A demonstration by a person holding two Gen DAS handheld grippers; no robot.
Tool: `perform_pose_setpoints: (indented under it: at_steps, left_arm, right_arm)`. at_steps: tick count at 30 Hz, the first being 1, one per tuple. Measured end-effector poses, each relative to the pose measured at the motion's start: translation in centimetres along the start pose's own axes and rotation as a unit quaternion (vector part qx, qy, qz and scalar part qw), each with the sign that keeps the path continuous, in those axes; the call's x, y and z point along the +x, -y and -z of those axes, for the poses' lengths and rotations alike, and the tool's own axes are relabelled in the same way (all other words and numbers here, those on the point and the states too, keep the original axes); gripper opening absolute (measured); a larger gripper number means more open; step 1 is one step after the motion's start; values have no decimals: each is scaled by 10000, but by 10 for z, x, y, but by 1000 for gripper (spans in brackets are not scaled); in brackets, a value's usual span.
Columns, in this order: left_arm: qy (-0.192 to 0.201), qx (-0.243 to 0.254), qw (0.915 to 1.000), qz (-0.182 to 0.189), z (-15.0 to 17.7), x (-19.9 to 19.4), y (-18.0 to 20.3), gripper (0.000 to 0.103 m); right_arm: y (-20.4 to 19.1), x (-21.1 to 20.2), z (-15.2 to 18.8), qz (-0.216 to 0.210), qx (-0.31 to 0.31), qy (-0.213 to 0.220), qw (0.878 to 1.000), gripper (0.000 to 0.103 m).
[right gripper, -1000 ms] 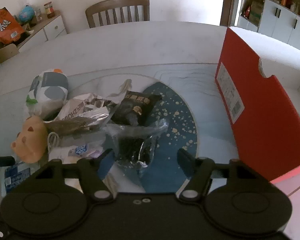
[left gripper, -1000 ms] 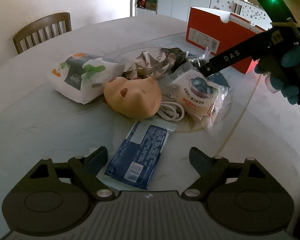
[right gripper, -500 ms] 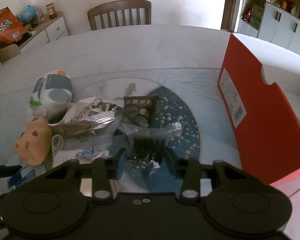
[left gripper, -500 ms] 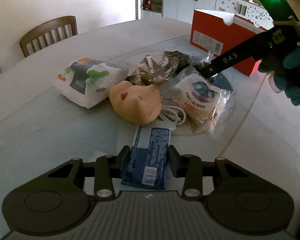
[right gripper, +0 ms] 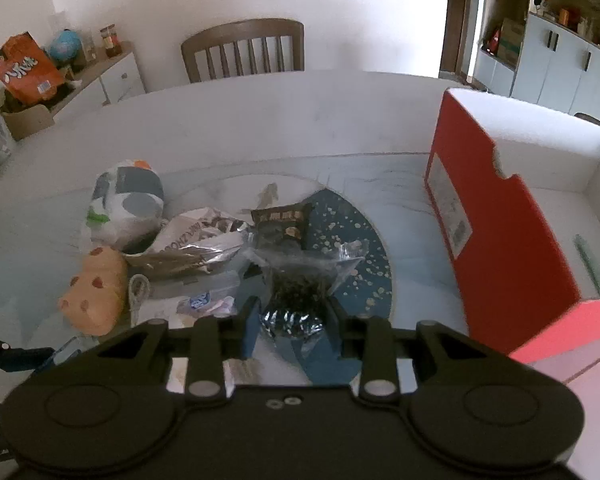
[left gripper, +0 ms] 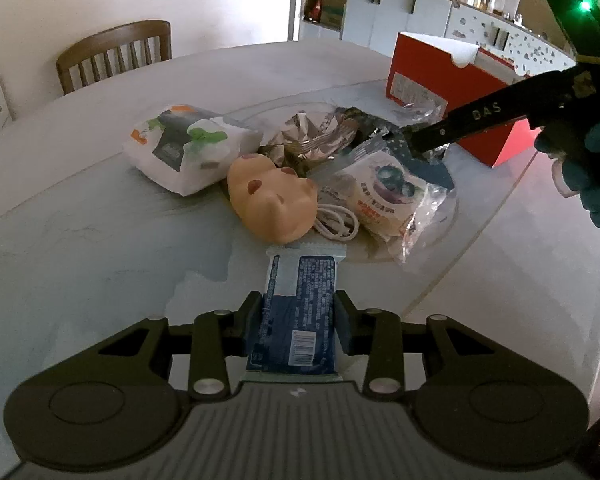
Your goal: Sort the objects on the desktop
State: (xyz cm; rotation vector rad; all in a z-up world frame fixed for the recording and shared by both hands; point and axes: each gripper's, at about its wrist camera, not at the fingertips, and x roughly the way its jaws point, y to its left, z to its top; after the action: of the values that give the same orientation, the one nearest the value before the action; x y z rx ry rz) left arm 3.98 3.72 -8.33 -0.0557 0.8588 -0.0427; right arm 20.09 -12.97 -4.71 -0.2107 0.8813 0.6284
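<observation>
My left gripper (left gripper: 296, 316) is shut on the near end of a blue snack packet (left gripper: 300, 276), whose far end rests on the table beside a tan plush toy (left gripper: 272, 200). My right gripper (right gripper: 292, 320) has a clear bag of dark snacks (right gripper: 300, 288) pinched between its fingers, and its jaws are still closing on it. In the left wrist view the right gripper (left gripper: 404, 140) reaches into the pile from the right, held by a gloved hand (left gripper: 588, 184). An open red box (right gripper: 500, 232) stands to the right of the pile.
The pile also holds a white tissue pack (left gripper: 184, 148), a crumpled foil bag (left gripper: 312, 140), a blueberry snack bag (left gripper: 384, 192), a white cable (left gripper: 336, 224) and a black packet (right gripper: 280, 228). A wooden chair (right gripper: 244, 48) stands behind the round table.
Both grippers closed from wide open: the left on the blue packet, the right on the clear bag. The right gripper has risen a little with the bag.
</observation>
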Motion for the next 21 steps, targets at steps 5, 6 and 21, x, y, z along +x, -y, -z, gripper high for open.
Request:
perform_pose_setpoints:
  at_steps: [5,6,21]
  left_arm:
    - [111,-49,9999,32,-4,-15,6,36]
    - [127,-44,9999,39,-5,-17,8,36]
    - [534,54,9985,60,-36,-58,38,36]
  right_arm:
    - [5,-19,3,-38,75,81,9999,33]
    - [6,-23,4,-52,101,88,9999,33]
    - [18,-86,11,-203,308,386,9986,33]
